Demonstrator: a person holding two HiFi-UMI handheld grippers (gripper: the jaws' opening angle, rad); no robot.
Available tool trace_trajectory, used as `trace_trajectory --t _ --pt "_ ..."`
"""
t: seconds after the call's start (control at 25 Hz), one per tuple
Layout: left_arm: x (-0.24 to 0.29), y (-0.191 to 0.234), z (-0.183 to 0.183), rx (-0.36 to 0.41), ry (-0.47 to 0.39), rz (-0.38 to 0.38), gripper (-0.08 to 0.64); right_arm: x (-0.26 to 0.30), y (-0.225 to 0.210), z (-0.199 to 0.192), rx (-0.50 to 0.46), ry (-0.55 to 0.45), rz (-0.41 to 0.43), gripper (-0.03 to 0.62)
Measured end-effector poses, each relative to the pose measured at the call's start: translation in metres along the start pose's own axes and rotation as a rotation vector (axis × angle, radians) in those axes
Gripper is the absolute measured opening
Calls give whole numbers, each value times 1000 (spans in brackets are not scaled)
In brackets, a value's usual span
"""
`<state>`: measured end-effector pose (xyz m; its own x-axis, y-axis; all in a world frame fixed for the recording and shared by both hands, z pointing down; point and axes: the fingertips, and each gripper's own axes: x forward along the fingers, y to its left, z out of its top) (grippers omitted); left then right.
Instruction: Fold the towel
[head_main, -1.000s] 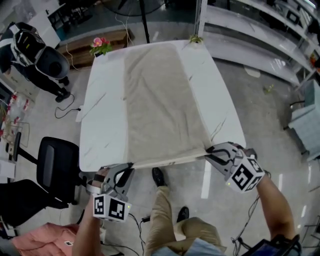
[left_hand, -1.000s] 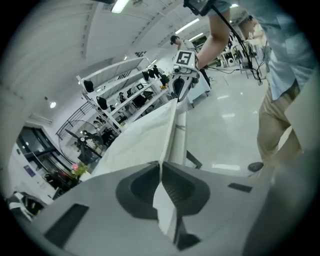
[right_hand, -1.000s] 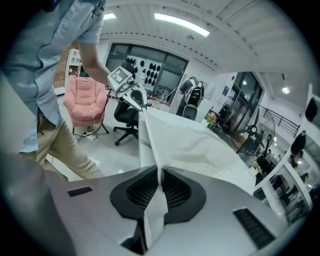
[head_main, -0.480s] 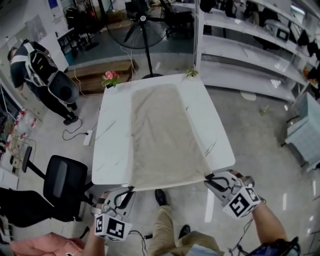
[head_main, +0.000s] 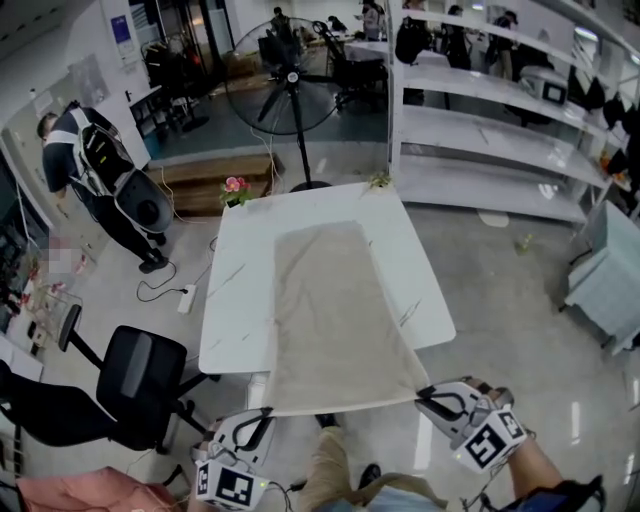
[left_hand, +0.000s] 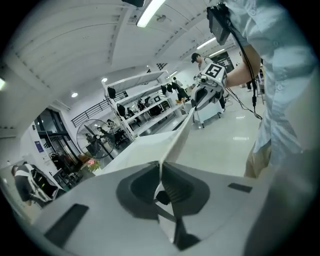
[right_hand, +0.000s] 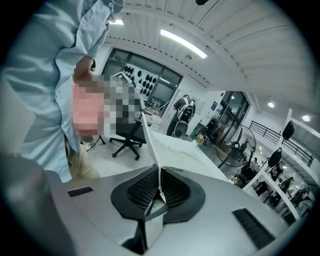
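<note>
I see a beige towel (head_main: 335, 320) on a white worktop (head_main: 235, 300) — faintly dark-veined. Left of the worktop, a black chair (head_main: 145, 375). The left gripper (head_main: 262, 412) and right gripper (head_main: 422, 402) are pale grey — black-and-white square markers.

Glossy grey floor (head_main: 500, 290). A white marble counter (head_main: 235, 300) stands mid-room, with a black office chair (head_main: 140, 375) at its left. Beyond it are a large standing fan (head_main: 283, 78) and pink flowers (head_main: 236, 186). Long white shelves (head_main: 490, 90) run along the right. Strip lights (right_hand: 183, 43) cross the white ceiling (right_hand: 260, 45).
</note>
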<state>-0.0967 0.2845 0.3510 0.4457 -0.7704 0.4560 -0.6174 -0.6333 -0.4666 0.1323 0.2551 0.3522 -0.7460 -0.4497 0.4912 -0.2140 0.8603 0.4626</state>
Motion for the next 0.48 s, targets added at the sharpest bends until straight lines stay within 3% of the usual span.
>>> trace_trajectory --t 0.32,0.48 --pt "-27 -18 6 -67 49 5 20 -39 29 15 37 -3 32 29" --pt "-34 -9 15 -121 63 -11 21 -41 17 25 44 -22 31 29"
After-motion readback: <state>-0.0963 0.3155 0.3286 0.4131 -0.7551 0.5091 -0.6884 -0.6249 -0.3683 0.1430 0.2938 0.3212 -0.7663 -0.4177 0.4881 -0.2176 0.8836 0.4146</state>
